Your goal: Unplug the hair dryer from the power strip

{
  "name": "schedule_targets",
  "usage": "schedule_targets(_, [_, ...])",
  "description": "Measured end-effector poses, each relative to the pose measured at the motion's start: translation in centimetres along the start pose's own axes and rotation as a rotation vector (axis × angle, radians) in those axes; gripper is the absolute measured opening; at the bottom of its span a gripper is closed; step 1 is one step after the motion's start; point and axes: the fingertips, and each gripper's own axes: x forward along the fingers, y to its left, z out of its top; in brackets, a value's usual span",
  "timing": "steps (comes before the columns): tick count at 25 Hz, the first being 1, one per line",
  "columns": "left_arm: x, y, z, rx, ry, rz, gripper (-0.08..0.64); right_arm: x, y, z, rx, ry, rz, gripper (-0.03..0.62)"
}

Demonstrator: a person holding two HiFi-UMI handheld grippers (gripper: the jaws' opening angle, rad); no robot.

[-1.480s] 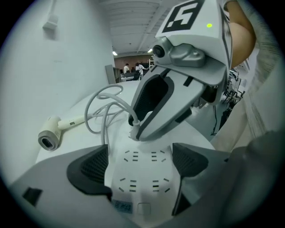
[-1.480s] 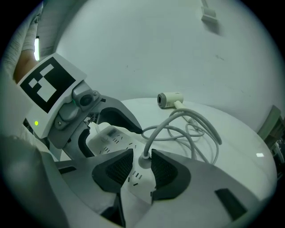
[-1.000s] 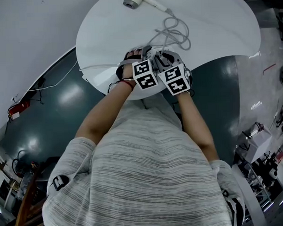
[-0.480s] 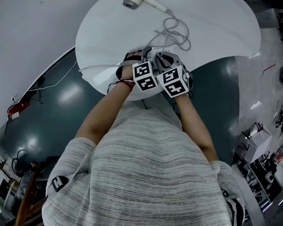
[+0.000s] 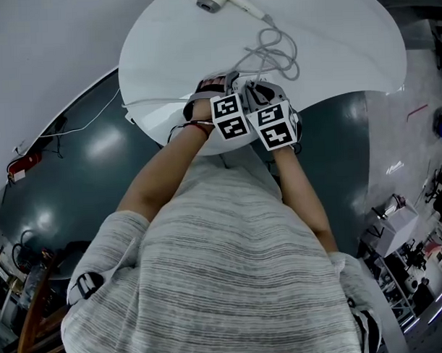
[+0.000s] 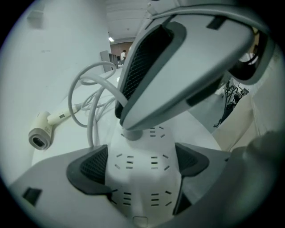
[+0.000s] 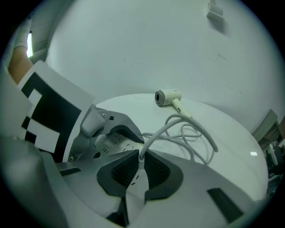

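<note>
My left gripper (image 6: pixel 140 162) is shut across the white power strip (image 6: pixel 142 187), which lies at the near edge of the round white table (image 5: pixel 332 38). My right gripper (image 7: pixel 140 171) comes down on the strip from above. Its jaws are closing, and the dark pads sit against both sides of the hair dryer's white plug (image 7: pixel 137 176). From the plug the grey cable (image 7: pixel 189 129) runs up and loops across the table to the white hair dryer (image 7: pixel 168 98) at the far edge. In the head view the two marker cubes hide the jaws.
The cable coil (image 5: pixel 273 53) lies just beyond the grippers, and the hair dryer (image 5: pixel 215 1) lies past it. A dark glossy floor (image 5: pixel 76 177) surrounds the table. A thin white cord (image 5: pixel 82 130) trails over the floor at left.
Both grippers stay side by side at the table's near edge. Only the head view has shifted slightly.
</note>
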Motion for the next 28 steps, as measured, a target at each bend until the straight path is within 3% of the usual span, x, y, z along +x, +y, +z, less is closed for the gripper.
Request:
schedule_targets(9, [0.0, -0.1, 0.0, -0.005, -0.001, 0.002, 0.459, -0.4, 0.5, -0.3, -0.039, 0.038, 0.005, 0.051])
schedule_targets(13, [0.1, 0.0, 0.0, 0.0, -0.003, 0.004, 0.459, -2.4, -2.1, 4.0, 0.01, -0.104, -0.029, 0.052])
schedule_targets(16, [0.0, -0.1, -0.2, -0.005, -0.002, 0.002, 0.459, -3.4, -4.0, 6.3, -0.002, -0.119, -0.009, 0.052])
schedule_targets(21, [-0.1, -0.2, 0.0, -0.007, -0.006, -0.001, 0.459, -1.8, -4.9, 3.2, 0.054, -0.051, 0.017, 0.052])
schedule_targets(28, [-2.2, 0.2, 0.3, 0.014, -0.105, 0.04, 0.459, -0.7, -5.3, 3.6, 0.092, -0.119, -0.003, 0.054])
